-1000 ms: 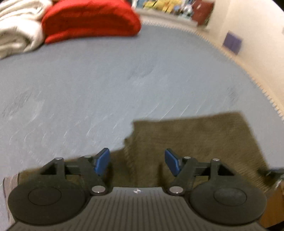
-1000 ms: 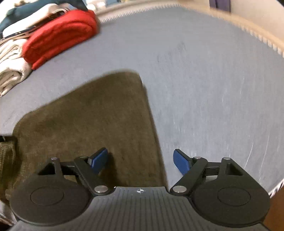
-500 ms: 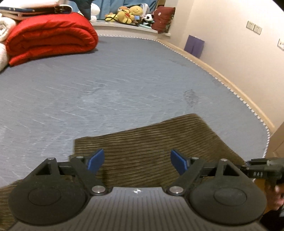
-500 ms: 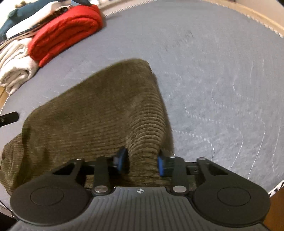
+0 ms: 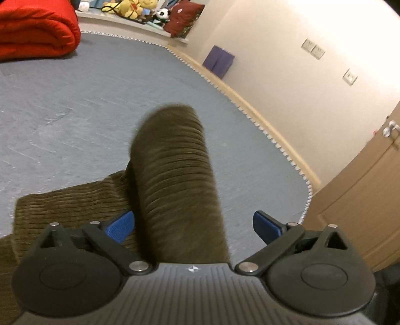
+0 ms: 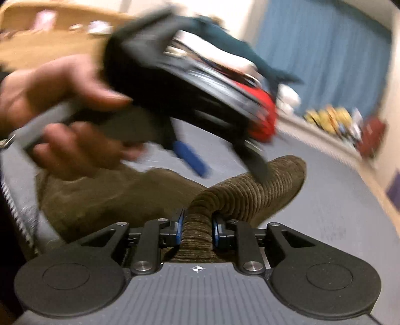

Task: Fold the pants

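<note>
The olive-brown corduroy pants (image 5: pixel 75 205) lie on the grey-blue mattress (image 5: pixel 75 100). One end (image 5: pixel 175 175) is lifted into a rounded hump that runs between my left gripper's (image 5: pixel 193 225) blue pads; the jaws stand wide open around it. My right gripper (image 6: pixel 197 228) is shut on a bunched fold of the pants (image 6: pixel 250 190) and holds it above the bed. In the right wrist view the left gripper (image 6: pixel 200 160), held by a hand (image 6: pixel 50 107), hovers blurred over the raised cloth.
A red folded quilt (image 5: pixel 35 30) lies at the far left of the bed. Stuffed toys (image 5: pixel 132 7) line a ledge behind. A purple box (image 5: pixel 218 61) stands by the wall, a wooden door (image 5: pixel 362 195) at right.
My right gripper has lifted the gripped pants end up and swung toward the left gripper. The cloth now rises as a hump between the open left jaws.
</note>
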